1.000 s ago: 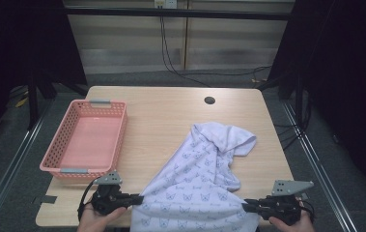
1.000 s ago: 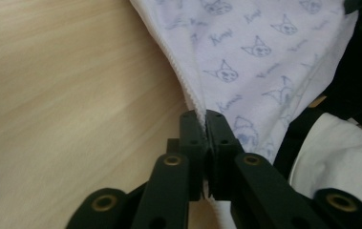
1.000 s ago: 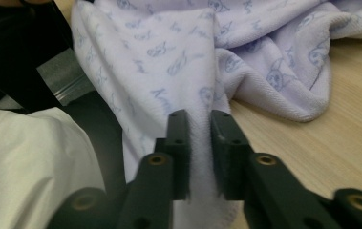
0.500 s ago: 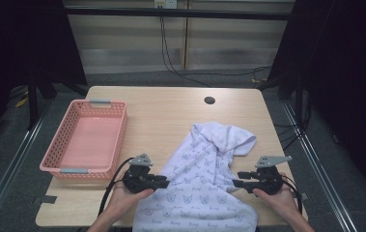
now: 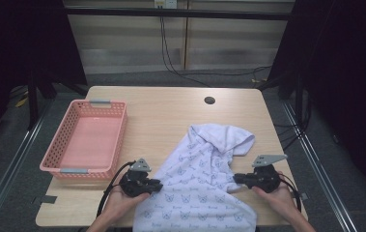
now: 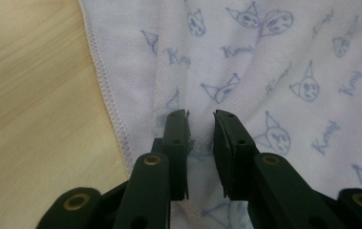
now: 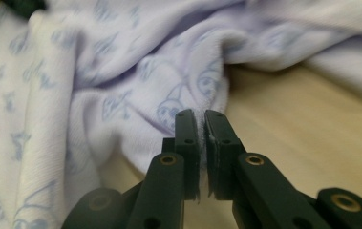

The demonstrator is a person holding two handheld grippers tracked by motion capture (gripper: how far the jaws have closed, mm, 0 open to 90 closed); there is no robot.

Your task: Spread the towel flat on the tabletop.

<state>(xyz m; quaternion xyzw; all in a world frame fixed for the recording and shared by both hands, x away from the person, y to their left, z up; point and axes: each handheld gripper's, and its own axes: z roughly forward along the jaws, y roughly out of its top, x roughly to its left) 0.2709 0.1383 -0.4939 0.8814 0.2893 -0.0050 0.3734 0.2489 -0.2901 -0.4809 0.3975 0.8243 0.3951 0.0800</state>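
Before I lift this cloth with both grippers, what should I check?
1. Left gripper over the cloth: ok, it sits just inside the stitched edge.
2. Left grip: not ok, the jaws stand apart with nothing pinched.
3. Right gripper at the cloth's edge: ok, its jaws have just been closing and are almost together.
4. Fabric caught in the right jaws: cannot tell.
5. Cloth lying flat: not ok, the far end is folded and bunched.
6. Pink basket out of the way: ok, it stands apart from the cloth on the table.
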